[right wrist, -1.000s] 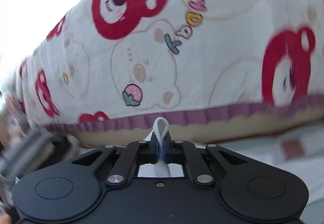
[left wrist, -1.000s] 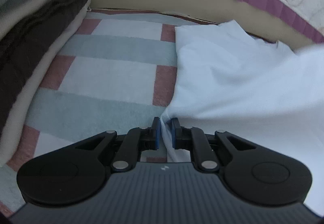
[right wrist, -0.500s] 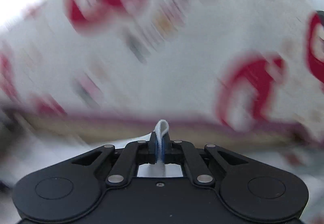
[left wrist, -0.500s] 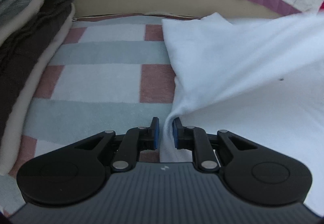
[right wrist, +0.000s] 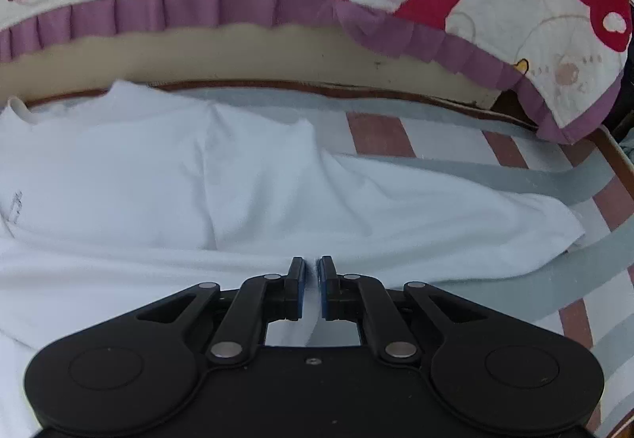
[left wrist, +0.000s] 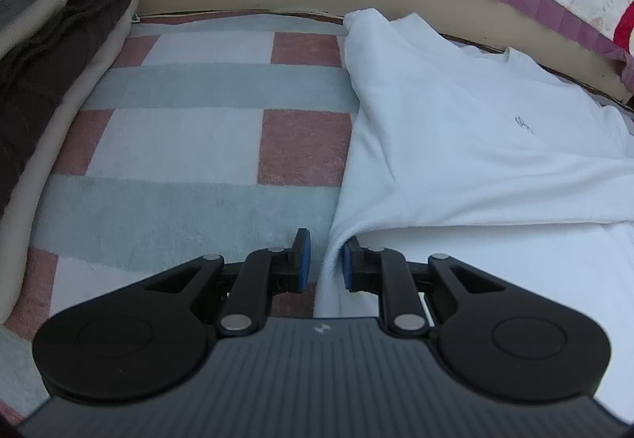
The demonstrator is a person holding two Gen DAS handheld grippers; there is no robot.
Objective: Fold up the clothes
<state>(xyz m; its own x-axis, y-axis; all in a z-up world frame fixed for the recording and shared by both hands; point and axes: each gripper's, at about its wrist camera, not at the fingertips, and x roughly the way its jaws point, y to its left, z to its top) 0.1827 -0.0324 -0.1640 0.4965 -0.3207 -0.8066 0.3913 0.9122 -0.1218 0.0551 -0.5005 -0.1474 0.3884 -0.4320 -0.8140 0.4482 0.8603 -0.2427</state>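
Our left tool (left wrist: 323, 259) stands parted, the white garment's (left wrist: 455, 129) edge loose between its pads. Our right tool (right wrist: 312, 281) is barely parted around a fold. We see the garment on the checked blanket (left wrist: 190, 121).

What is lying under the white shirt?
The white shirt lies on a checked blanket of grey, white and pink squares, which shows on both sides. Anything between them is covered.
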